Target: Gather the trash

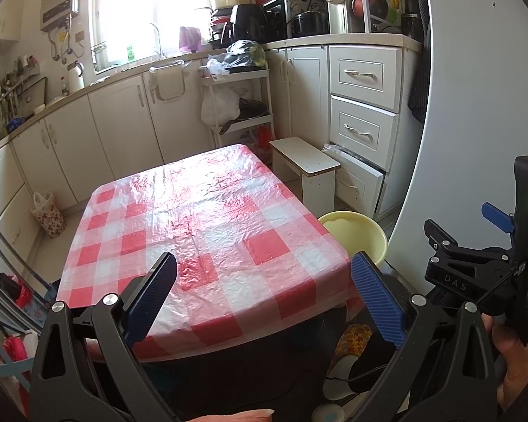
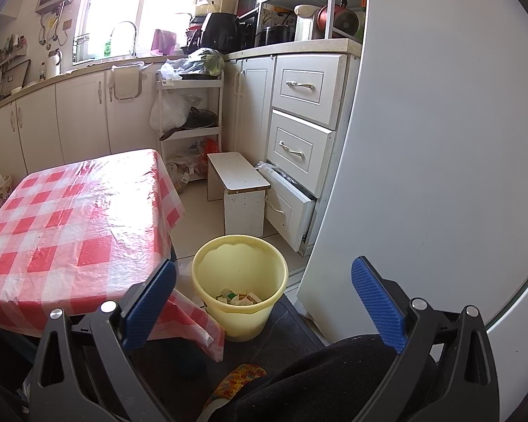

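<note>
Beside the table (image 2: 70, 218), only the right view shows trash (image 2: 237, 297) inside the bin (image 2: 239, 320).

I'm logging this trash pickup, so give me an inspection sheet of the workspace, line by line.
Surface: checked tablecloth under clear plastic, nothing on it.
Job's things: yellow bin on the floor beside the table, scraps at its bottom.
Clutter: white stool; bottom drawer ajar.
Grippers: left gripper and right gripper open, holding nothing.
Cables: thin dark cable low on the floor.
Surroundings: kitchen cabinets, fridge right.
</note>
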Tool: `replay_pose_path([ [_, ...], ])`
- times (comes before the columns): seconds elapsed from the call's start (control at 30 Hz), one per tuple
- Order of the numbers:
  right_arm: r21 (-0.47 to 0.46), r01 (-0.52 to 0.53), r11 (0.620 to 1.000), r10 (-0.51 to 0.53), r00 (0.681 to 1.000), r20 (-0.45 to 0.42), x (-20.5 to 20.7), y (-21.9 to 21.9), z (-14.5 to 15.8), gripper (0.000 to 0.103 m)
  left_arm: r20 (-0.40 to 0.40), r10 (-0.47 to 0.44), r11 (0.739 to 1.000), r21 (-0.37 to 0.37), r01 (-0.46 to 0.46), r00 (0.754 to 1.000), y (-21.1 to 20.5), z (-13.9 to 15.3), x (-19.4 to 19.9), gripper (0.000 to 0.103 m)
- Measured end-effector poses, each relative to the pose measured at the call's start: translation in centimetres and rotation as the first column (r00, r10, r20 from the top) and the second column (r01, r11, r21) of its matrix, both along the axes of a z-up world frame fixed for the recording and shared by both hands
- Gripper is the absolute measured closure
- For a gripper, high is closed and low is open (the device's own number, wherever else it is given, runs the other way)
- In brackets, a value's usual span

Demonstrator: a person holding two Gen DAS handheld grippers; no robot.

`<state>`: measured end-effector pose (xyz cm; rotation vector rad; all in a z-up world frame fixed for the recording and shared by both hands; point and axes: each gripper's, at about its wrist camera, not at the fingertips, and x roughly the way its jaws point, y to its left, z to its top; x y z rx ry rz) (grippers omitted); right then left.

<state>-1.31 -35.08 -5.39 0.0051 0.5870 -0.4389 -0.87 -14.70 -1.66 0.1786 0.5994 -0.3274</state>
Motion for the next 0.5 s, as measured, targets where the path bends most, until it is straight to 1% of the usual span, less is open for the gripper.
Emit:
replay_pose_path([
  [0.37, -0.001, -0.006, 1.000, 0.006, 1.000, 0.001, 0.07, 0.12, -0.02, 0.007, -0.007, -0.003, 1.000, -0.004, 0.003, 1.000, 0.16, -0.06, 0.13, 0.007],
  [0.47, -0.001, -0.005, 1.000, 0.005, 1.000, 0.001, 0.05, 0.16, -0.02, 0.007, 0.008, -0.003, 1.000, -0.023, 0.003, 1.000, 0.35, 0.04, -0.06, 0.007],
  [0.5, -0.001, -0.005, 1.000, 0.005, 1.000, 0.002, 0.06, 0.19, -0.02, 0.008, 0.029, 0.003, 0.999, -0.043, -0.002, 1.000, 0.66, 0.17, -0.27, 0.007],
])
